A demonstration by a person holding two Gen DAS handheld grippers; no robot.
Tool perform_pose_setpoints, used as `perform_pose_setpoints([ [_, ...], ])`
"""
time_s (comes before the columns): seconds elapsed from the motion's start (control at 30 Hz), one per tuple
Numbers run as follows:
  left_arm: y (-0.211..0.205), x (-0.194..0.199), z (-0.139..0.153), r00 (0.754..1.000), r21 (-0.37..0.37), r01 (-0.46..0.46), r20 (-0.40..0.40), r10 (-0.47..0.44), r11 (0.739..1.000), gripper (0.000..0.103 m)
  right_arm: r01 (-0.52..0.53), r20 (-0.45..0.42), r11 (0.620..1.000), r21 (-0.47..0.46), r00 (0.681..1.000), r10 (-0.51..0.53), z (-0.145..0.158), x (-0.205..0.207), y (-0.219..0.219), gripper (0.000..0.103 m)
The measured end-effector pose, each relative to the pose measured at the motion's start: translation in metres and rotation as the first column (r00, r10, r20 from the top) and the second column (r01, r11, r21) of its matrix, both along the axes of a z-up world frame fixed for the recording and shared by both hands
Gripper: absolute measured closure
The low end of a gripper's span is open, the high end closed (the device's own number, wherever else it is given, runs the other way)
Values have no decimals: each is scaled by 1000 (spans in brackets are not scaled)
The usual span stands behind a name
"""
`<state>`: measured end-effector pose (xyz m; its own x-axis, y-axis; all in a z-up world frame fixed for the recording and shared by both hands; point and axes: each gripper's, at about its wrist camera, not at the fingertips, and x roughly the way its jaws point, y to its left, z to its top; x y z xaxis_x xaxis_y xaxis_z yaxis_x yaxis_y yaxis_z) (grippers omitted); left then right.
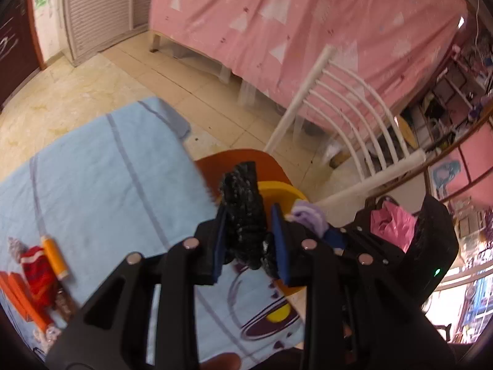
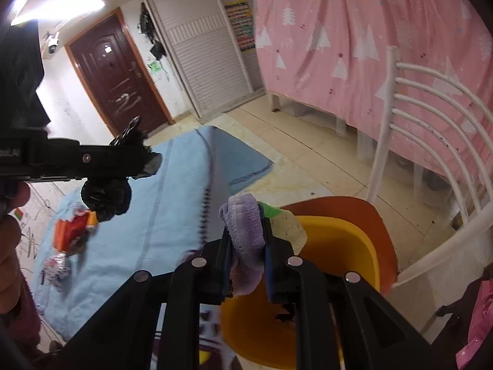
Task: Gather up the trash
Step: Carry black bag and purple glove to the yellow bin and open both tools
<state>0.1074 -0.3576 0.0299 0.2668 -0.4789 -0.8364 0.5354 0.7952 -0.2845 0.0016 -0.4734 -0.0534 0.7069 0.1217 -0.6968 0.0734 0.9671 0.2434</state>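
the yellow bin [image 2: 339, 246] sits on the orange seat of the white chair [image 2: 431, 123], and everything is placed from it. directly above its rim, the right gripper [image 2: 248, 240] is clamped on a wad of purple cloth [image 2: 245, 231], with a scrap of pale paper [image 2: 289, 228] beside the pads. just left of the bin, the left gripper [image 1: 248, 231] is clenched on a crumpled black plastic bag [image 1: 243, 215]. further left lies the blue cloth [image 1: 92, 185], bearing a red wrapper [image 1: 37, 265] and an orange tube [image 1: 55, 257]. beyond the bin hangs a pink sheet [image 1: 308, 30].
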Motion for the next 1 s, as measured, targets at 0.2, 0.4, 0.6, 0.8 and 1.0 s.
perform_pose_setpoints([
  [0.2,-37,-2,-21,998,40,48,-39,-47,998,50,17,-52,999,40,999,-15,-24,1,-19,78],
  [0.4,-48,-5,-22,998,55,54,-42,-51,997,49,56,-43,997,61,998,-53,-26,-4,-35,53],
  [0.6,-25,-7,-9,1000,43,21,-10,-20,999,47,72,-27,995,72,997,-70,-19,-5,-36,42],
  [0.8,12,-3,7,999,33,-33,26,32,999,45,23,-14,999,44,1000,-23,-7,4,-12,42],
  [1.0,52,-2,24,994,26,-86,69,84,996,45,-34,-5,999,18,999,34,11,14,18,42],
])
